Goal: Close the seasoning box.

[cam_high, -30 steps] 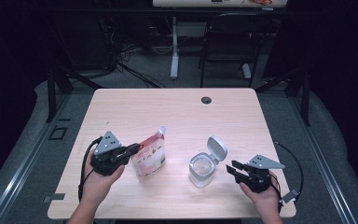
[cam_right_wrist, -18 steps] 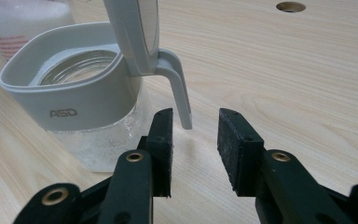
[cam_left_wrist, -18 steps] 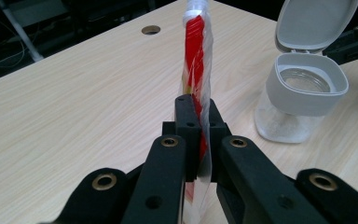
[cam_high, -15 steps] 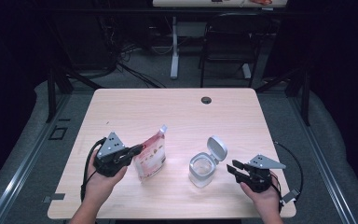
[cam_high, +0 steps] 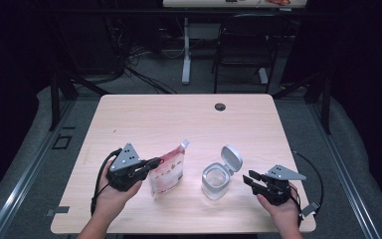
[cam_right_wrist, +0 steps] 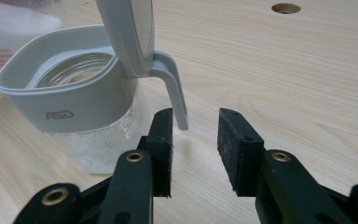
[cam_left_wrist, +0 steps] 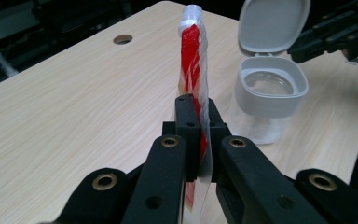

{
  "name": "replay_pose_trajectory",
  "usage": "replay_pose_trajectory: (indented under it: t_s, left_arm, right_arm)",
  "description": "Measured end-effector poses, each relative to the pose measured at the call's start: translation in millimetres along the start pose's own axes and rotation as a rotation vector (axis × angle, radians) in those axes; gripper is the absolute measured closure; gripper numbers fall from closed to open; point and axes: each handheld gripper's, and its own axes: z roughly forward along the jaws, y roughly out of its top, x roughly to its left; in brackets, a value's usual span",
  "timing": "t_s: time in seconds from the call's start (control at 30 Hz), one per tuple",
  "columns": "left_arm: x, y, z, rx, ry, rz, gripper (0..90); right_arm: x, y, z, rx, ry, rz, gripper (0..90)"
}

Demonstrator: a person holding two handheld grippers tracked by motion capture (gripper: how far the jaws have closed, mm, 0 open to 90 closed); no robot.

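My left hand-held gripper (cam_high: 151,163) is clamped tight on the red-and-white plastic stand-up pouch with a clear spout corner (cam_high: 167,172), its jaws having just finished closing. In my left gripper view the pouch (cam_left_wrist: 193,60) stands edge-on and upright, its thin side seam pinched between the two black pads (cam_left_wrist: 185,122), and its top rises toward twelve o'clock from the jaws. From above, the pouch sits at about three o'clock of my left hand (cam_high: 110,196), touching the gripper's tips, its base on the light wooden tabletop (cam_high: 179,119).

My right hand-held gripper (cam_high: 248,179) holds nothing; its jaws stand partly apart with bare tabletop (cam_right_wrist: 307,70) between them. The clear glass jar with a grey square collar and flipped-up grey lid (cam_high: 218,175) stands just beside it, at about nine o'clock of my right hand (cam_high: 281,211) in the high view. In my right gripper view the jar (cam_right_wrist: 74,100) is at about eleven o'clock, and the lid's hinge tab (cam_right_wrist: 173,91) hangs just above the left pad's tip (cam_right_wrist: 162,140); I cannot tell whether they touch.
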Motion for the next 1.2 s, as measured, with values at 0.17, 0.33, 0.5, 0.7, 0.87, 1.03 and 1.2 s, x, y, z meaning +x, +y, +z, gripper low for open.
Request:
replay_pose_trajectory:
  t_s: [0.17,0.33,0.5,0.7,0.87,1.03,1.2]
  left_arm:
    - [-2.4,0.6,2.0,-0.007,-0.068,0.006,90.0]
    - [2.1,-1.5,1.5,-0.01,-0.094,0.005,89.5]
    - [8.6,-5.3,-0.5,-0.017,-0.085,-0.007,88.1]
    - [11.8,-5.6,-3.0,-0.007,-0.065,-0.001,85.3]
    - [13.2,-4.6,-5.9,-0.002,-0.056,0.01,82.5]
    - [12.4,-5.4,-6.7,-0.014,-0.056,-0.005,75.2]
    - [10.5,-4.5,-8.5,0.001,-0.045,-0.014,67.8]
  right_arm:
    - [-0.6,0.0,-1.1,-0.002,-0.001,0.0,66.6]
    - [-1.8,-0.1,-1.5,-0.009,0.0,0.004,66.5]
    - [-1.3,0.0,-1.3,0.0,-0.003,0.0,66.5]
    - [-1.0,0.1,-1.1,-0.002,0.0,0.004,66.5]
    - [-0.9,0.4,-1.5,-0.006,0.005,0.004,66.5]
    - [-1.1,1.9,-5.1,-0.019,-0.005,-0.001,66.0]
    - [-1.8,6.8,-12.8,-0.042,-0.009,0.006,65.2]
